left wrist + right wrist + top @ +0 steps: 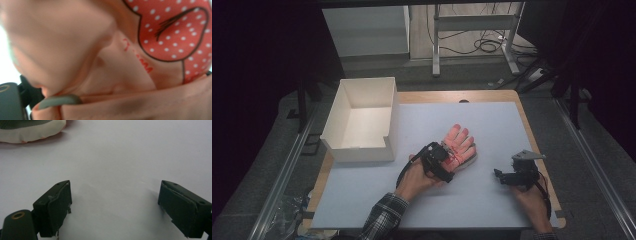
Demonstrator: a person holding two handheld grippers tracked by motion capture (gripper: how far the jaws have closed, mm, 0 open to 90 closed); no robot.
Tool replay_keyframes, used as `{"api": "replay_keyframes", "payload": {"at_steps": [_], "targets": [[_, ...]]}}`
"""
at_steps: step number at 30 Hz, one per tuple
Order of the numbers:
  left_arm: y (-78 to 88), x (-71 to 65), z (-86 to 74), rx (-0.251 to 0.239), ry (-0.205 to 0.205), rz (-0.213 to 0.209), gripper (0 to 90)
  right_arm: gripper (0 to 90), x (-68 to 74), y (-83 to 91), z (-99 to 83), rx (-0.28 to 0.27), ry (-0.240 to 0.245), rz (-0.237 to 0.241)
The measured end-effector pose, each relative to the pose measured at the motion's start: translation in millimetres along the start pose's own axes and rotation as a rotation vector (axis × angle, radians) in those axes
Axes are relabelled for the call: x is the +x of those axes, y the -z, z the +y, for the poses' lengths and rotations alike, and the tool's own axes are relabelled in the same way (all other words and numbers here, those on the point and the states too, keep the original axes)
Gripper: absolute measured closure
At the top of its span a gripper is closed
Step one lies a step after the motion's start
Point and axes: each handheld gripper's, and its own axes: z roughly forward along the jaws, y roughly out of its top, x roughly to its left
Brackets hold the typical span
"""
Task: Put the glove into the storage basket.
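Observation:
A pink glove (458, 142) lies flat on the white mat (362, 200), fingers pointing away from me. My left gripper (450, 160) is down on its cuff end. In the left gripper view the glove (120, 67) is very close, pink fabric with a red white-dotted patch (175, 30), and it bunches across the space between the jaws. The left jaw stands far out at the lower left and the other jaw is hidden by fabric. My right gripper (498, 174) rests low over the mat to the right of the glove, jaws wide apart (115, 202), with nothing between them.
An open white box (362, 120) stands on the table's back left, its near wall cut low. A cream and grey-green soft edge (32, 132) lies at the top left of the right gripper view. Beyond the table's far edge are desk legs and cables (482, 45).

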Motion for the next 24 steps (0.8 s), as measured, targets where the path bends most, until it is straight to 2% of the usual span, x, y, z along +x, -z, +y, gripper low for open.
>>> {"api": "replay_keyframes", "payload": {"at_steps": [2, 4, 6, 9, 10, 12, 18, 24], "targets": [[-0.4, -2.0, -0.2, 0.004, -0.003, 0.008, 8.7, 12.0, 0.0, 0.0, 0.0, 0.0, 0.0, 0.0], [1.2, -2.0, 0.3, 0.018, 0.002, 0.0, 15.3, 12.0, 0.1, 0.0, 0.0, 0.0, 0.0, 0.0], [2.3, -3.5, 1.5, 0.027, 0.007, 0.0, 17.2, 12.0, 0.1, 0.0, 0.0, 0.0, 0.0, 0.0], [5.7, -8.2, 4.0, 0.042, -0.006, 0.013, 29.9, 12.0, 0.1, 0.0, -0.1, 0.0, 0.0, -0.001], [7.7, -8.9, 4.4, 0.04, -0.01, 0.018, 37.0, 12.0, 0.1, 0.0, -0.1, 0.0, 0.001, -0.001], [8.5, -8.5, 4.4, 0.038, -0.009, 0.016, 41.4, 12.0, 0.1, 0.0, -0.1, 0.0, 0.0, -0.001], [12.4, -4.0, 3.0, 0.014, -0.003, -0.02, 47.7, 12.0, 0.0, 0.0, 0.0, 0.0, 0.001, -0.001], [15.8, -0.7, 2.3, 0.001, -0.003, -0.042, 48.9, 12.0, 0.0, 0.0, 0.0, 0.0, 0.001, -0.001]]}}
